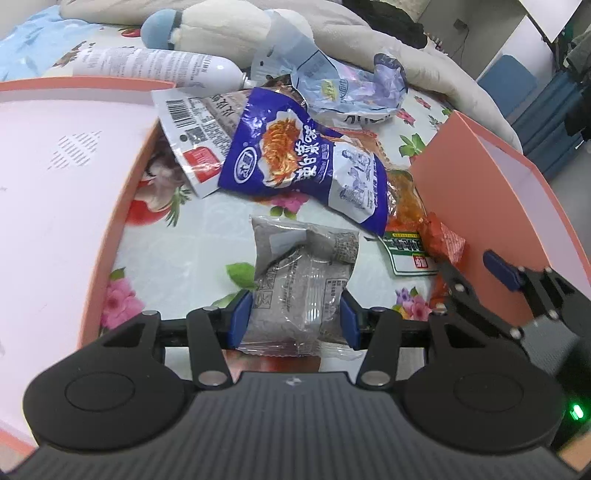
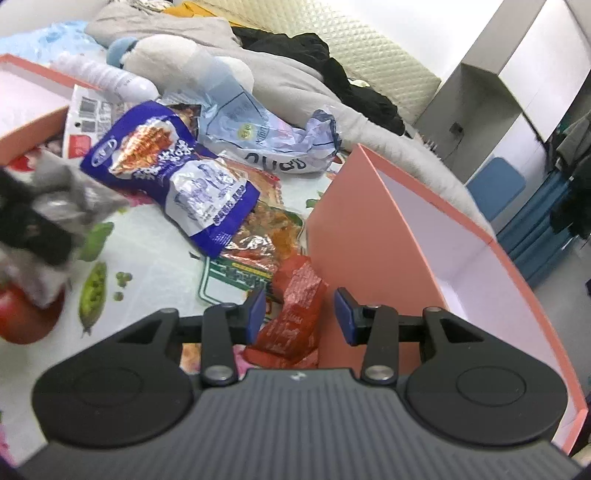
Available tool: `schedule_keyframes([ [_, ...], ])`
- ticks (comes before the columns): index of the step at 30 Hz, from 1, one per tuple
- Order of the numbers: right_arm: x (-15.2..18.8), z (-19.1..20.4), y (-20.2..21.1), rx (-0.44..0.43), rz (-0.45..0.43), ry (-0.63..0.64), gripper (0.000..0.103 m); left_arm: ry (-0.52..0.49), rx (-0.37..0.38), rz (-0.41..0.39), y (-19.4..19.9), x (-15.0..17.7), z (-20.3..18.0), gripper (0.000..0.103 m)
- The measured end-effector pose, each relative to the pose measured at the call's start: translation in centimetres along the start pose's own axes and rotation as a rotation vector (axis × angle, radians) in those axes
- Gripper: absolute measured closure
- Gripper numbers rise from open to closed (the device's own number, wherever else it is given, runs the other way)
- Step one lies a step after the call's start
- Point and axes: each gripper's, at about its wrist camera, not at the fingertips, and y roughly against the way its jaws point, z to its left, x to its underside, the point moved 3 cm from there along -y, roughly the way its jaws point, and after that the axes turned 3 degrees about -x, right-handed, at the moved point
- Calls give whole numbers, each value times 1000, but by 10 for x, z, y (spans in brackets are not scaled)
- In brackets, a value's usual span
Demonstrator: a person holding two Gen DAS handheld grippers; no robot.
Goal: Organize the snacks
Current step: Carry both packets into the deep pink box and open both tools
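My left gripper (image 1: 293, 323) is shut on a grey clear-wrapped snack pack (image 1: 301, 284), which it holds over the floral cloth. My right gripper (image 2: 300, 315) is open around a small red snack packet (image 2: 295, 314); its pads do not touch the packet. It also shows at the right of the left wrist view (image 1: 471, 271). A purple noodle bag (image 1: 310, 166) lies in the middle of the pile, on an orange-red bag (image 2: 266, 236). A pink box (image 1: 55, 206) stands at the left and another pink box (image 2: 424, 236) at the right.
A white barcode packet (image 1: 195, 133), pale blue bags (image 1: 343, 88), a white bottle (image 1: 147, 66), a plush toy (image 1: 207, 26) and bedding lie behind the pile. A green-labelled packet (image 1: 406, 251) sits by the right box.
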Motion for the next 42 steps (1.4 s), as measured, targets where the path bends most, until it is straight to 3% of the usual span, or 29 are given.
schedule_keyframes([
  [13, 0, 20, -42, 134, 110, 109, 64, -26, 32, 12, 3, 4, 16, 47],
  [18, -1, 20, -31, 101, 111, 96, 71, -18, 42, 1, 8, 4, 19, 47],
  [24, -6, 7, 6, -10, 97, 3, 73, -16, 38, -33, 29, 4, 14, 47],
  [35, -4, -43, 83, -297, 84, -302, 73, -16, 1, -92, 88, 27, -17, 47],
  [42, 5, -80, 126, -415, 33, -421, 73, -15, -16, -123, 122, 44, -43, 47],
])
